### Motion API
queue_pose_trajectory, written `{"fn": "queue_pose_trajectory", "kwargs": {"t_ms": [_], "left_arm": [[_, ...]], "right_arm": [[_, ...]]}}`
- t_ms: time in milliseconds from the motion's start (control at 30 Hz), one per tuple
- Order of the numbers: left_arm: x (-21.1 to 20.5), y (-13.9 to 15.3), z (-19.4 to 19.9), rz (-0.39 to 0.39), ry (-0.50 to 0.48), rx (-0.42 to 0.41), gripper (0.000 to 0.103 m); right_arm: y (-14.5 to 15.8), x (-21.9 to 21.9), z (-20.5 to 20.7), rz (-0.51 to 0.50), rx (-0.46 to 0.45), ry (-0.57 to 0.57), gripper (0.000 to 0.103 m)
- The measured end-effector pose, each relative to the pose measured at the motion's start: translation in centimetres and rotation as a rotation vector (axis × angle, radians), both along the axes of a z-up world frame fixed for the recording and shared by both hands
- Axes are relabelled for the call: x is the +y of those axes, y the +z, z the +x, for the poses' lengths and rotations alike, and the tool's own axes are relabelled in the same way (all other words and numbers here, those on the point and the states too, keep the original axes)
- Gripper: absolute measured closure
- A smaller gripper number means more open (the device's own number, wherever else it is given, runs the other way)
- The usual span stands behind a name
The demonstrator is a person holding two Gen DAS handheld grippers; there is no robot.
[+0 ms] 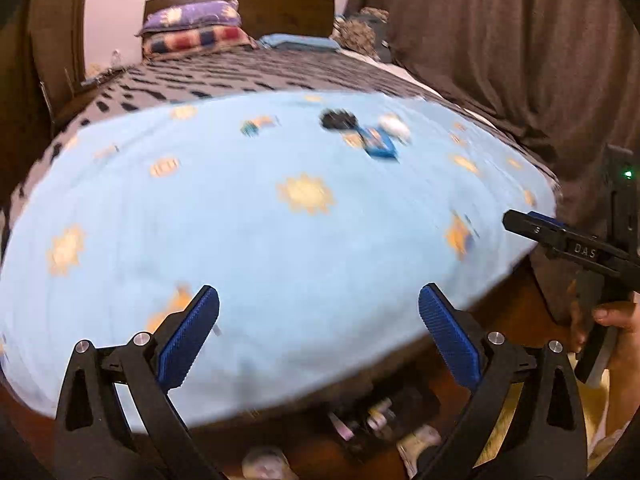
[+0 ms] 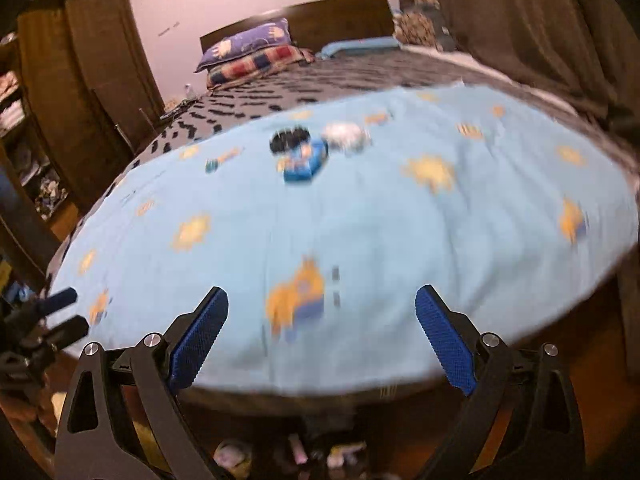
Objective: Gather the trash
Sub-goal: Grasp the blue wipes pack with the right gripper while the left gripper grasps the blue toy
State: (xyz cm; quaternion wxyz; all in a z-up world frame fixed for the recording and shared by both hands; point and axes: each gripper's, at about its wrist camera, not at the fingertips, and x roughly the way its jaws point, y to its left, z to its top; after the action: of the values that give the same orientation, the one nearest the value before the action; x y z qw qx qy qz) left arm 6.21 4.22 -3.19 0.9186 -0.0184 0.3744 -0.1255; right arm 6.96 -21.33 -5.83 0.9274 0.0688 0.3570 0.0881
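While both my grippers, left [image 1: 319, 336] and right [image 2: 322, 336], gape wide and empty above the near blue blanket [image 1: 248, 248], blurred trash [image 2: 308, 152] lies far across it.

We are looking into a home bedroom: beyond the fingers a bed [image 1: 248, 76] is lying under a light blue blanket [image 1: 256, 240], stacked pillows [image 1: 196, 32] are resting against a dark wooden headboard [image 1: 288, 8], brown curtains [image 1: 500, 40] are hanging to the right, and a wooden wardrobe [image 2: 92, 80] is standing to the left.

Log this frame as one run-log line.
left tool: open, empty | right tool: open, empty | blue packet, black scrap, white wad: on light-blue blanket | view: blurred
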Motion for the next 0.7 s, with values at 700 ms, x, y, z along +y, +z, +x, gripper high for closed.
{"fn": "queue_pose_trajectory", "kwargs": {"t_ms": [700], "left_arm": [[3.0, -4.6, 22.1, 0.008, 0.11, 0.12, 0.029]], "right_arm": [[-3.6, 6.2, 18.8, -0.056, 0.107, 0.012, 0.009]]}}
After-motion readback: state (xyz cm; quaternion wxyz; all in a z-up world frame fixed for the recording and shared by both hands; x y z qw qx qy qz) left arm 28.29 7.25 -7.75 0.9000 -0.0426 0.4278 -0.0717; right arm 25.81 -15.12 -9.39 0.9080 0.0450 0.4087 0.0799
